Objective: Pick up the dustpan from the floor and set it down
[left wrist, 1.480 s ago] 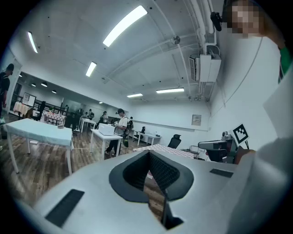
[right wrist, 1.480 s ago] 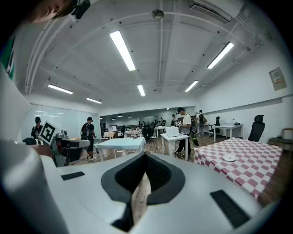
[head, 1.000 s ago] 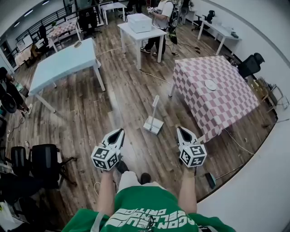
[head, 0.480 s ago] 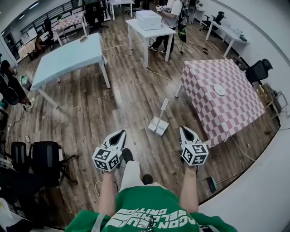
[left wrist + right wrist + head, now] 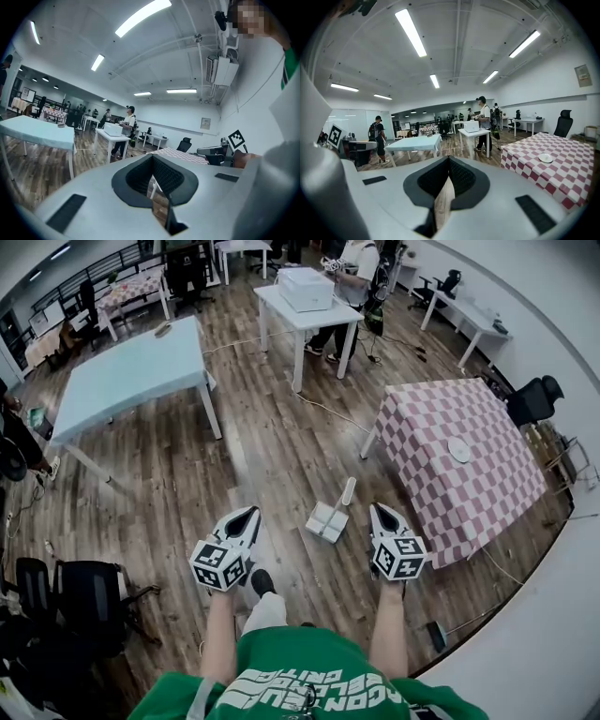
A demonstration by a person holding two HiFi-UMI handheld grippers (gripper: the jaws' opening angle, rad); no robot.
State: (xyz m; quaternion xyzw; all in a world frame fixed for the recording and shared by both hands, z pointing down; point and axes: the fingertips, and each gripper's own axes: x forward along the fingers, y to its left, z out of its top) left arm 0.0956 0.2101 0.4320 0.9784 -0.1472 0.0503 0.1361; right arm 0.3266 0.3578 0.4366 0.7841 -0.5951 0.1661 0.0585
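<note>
the white dustpan (image 5: 326,520) sits on the wooden floor (image 5: 262,446) at frame centre, between the left gripper (image 5: 247,513) and the right gripper (image 5: 379,509), both with fingers together on nothing.

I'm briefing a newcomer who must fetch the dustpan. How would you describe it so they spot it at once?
Find the table with the red-and-white checkered cloth at the room's right side. On the wood floor beside its left edge in the head view sits the dustpan: a small white pan with a long handle rising from it, the only long-handled thing on the floor.
</note>
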